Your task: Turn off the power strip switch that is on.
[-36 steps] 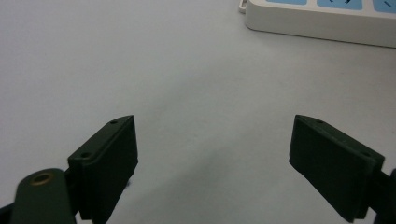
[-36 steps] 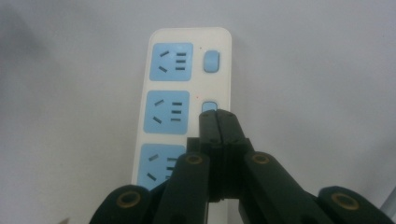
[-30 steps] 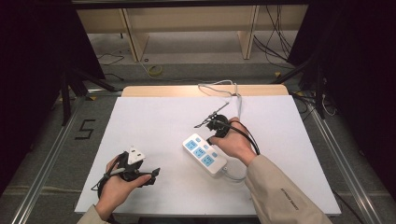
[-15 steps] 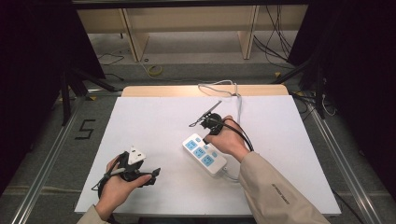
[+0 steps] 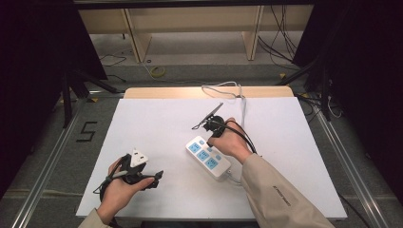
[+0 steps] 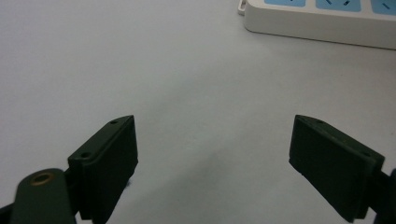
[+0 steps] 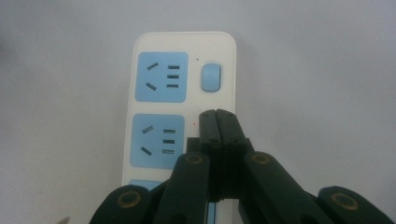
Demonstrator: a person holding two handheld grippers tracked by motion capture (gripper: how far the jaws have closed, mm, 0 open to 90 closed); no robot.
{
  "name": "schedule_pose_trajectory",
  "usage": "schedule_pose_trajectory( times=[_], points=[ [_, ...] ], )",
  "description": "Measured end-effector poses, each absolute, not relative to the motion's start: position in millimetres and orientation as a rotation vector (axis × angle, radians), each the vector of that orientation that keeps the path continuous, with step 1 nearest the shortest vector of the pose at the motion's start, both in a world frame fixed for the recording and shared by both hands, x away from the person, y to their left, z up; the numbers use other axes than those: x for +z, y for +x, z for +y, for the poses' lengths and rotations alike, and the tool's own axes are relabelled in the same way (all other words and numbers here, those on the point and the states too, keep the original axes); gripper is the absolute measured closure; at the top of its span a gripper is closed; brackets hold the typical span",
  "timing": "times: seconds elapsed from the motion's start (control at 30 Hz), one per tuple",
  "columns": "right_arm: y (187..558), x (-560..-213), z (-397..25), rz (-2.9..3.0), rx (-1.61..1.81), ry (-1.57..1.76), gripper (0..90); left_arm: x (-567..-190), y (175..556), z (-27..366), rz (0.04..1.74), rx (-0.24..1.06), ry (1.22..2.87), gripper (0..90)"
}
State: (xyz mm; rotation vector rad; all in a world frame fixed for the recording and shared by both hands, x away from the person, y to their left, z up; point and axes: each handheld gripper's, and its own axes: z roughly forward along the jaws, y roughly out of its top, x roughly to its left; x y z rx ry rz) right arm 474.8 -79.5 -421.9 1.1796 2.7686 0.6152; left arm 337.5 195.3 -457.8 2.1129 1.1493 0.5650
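The right gripper (image 7: 217, 114) has its jaws pressed together with nothing between them — the tips sit over the strip (image 7: 180, 112), beside the second blue socket (image 7: 159, 141) and just short of the blue switch (image 7: 209, 77) by the first socket. A small red dot shows on the strip's white face near the tips. In the high view this gripper (image 5: 208, 124) is in the person's right hand (image 5: 231, 141), which rests at the strip's (image 5: 208, 157) far end; the strip lies at a slant near the middle of the white table (image 5: 157, 118).

The left gripper (image 6: 212, 154) has its jaws spread wide, empty, low over bare table, with the strip's (image 6: 317, 21) side wall well ahead of them. In the high view the left hand (image 5: 119, 187) holds this gripper (image 5: 153, 178) near the table's front edge, well apart from the strip, to its left — a white block sits on top of it.

A white cable (image 5: 228, 90) loops beyond the strip, at the table's far edge.
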Motion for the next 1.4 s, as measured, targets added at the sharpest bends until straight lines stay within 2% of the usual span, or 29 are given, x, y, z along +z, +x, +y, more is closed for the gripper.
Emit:
schedule_pose_trajectory(
  times=[1.4],
  points=[
    [483,-431,-68,2.827,0.486,1.196,90.0,-458,338,195,1.142,0.564,2.118,14.8]
  ],
)
